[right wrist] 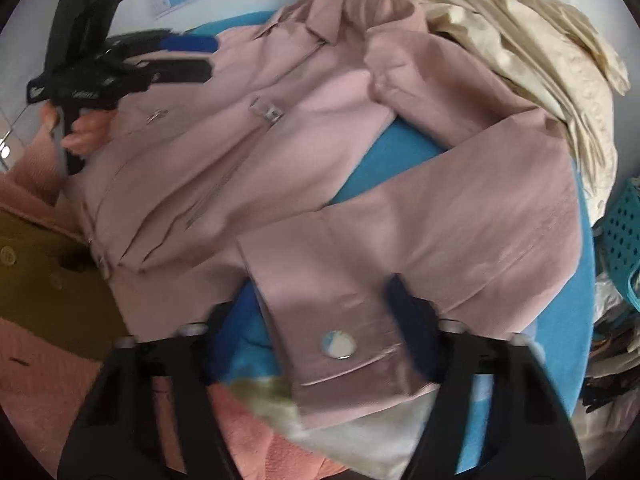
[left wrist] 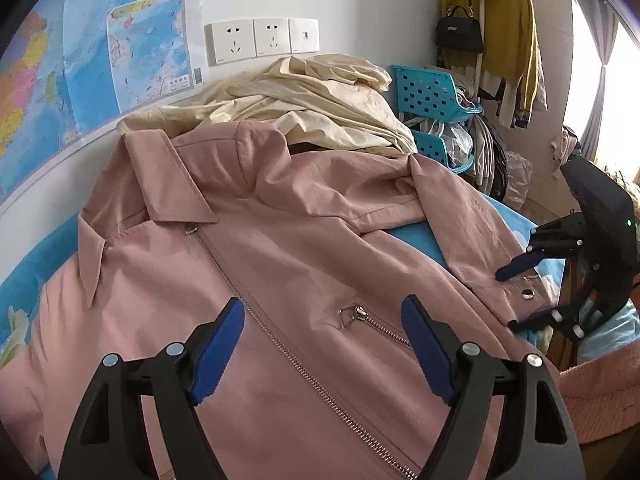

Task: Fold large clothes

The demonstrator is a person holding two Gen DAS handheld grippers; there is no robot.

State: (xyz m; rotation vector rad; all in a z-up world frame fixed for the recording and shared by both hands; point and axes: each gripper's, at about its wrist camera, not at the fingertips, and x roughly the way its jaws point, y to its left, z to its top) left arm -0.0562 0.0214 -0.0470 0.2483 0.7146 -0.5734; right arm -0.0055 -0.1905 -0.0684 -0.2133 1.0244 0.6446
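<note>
A pink zip jacket [left wrist: 280,248] lies front up on a blue bed sheet [left wrist: 416,240], collar toward the wall. My left gripper [left wrist: 322,344] is open and empty, just above the jacket's front near the pocket zipper [left wrist: 356,314]. My right gripper [right wrist: 316,320] is open, its jaws on either side of the sleeve cuff [right wrist: 340,344] with its silver snap. The right gripper also shows in the left wrist view [left wrist: 516,296] at the sleeve end. The left gripper shows in the right wrist view [right wrist: 196,58] over the jacket's far side. The jacket [right wrist: 280,140] has one sleeve bent across the sheet.
A crumpled cream garment [left wrist: 312,100] lies behind the collar against the wall. Blue plastic baskets [left wrist: 432,88] stand to the right of the bed. A coral fuzzy garment [right wrist: 48,368] and an olive one [right wrist: 44,280] lie near the bed's front edge. A map [left wrist: 80,68] covers the wall.
</note>
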